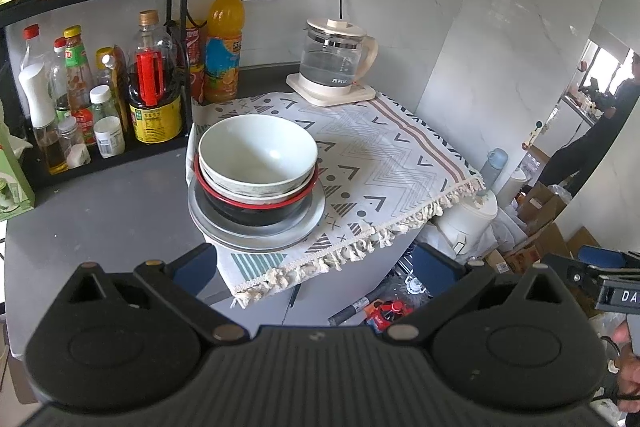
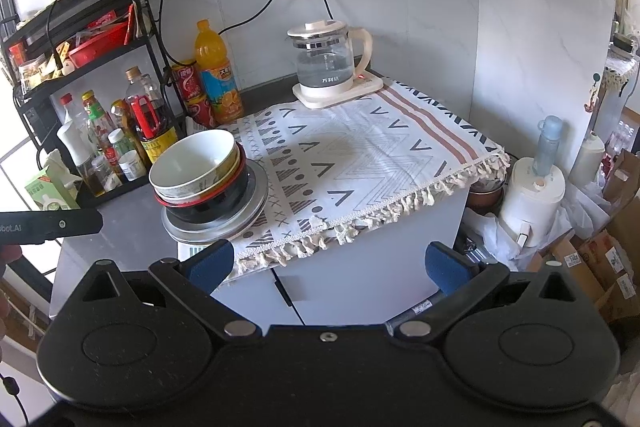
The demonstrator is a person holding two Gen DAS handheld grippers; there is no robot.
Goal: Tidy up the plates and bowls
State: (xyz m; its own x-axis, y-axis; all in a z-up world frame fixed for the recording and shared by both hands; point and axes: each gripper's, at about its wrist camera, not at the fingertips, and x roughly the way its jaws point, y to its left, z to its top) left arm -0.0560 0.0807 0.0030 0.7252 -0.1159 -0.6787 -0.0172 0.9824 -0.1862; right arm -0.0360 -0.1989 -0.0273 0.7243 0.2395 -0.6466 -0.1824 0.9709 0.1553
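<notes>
A stack of dishes stands at the left front of the patterned cloth (image 1: 384, 155). A pale green bowl (image 1: 256, 151) sits on top, inside a white bowl, inside a black bowl with a red rim (image 1: 256, 213), all on a grey plate (image 1: 256, 237). The right wrist view shows the same stack: top bowl (image 2: 192, 163), black bowl (image 2: 212, 205), plate (image 2: 218, 227). My left gripper (image 1: 316, 269) hangs open in front of and below the stack, holding nothing. My right gripper (image 2: 328, 265) is open too, back from the counter's front edge, to the right of the stack.
A glass kettle (image 1: 336, 61) on its base stands at the cloth's back. An orange juice bottle (image 1: 224, 43), cans and a black rack of sauce bottles (image 1: 100, 95) line the left. A white appliance (image 2: 532, 195), boxes and clutter fill the floor on the right.
</notes>
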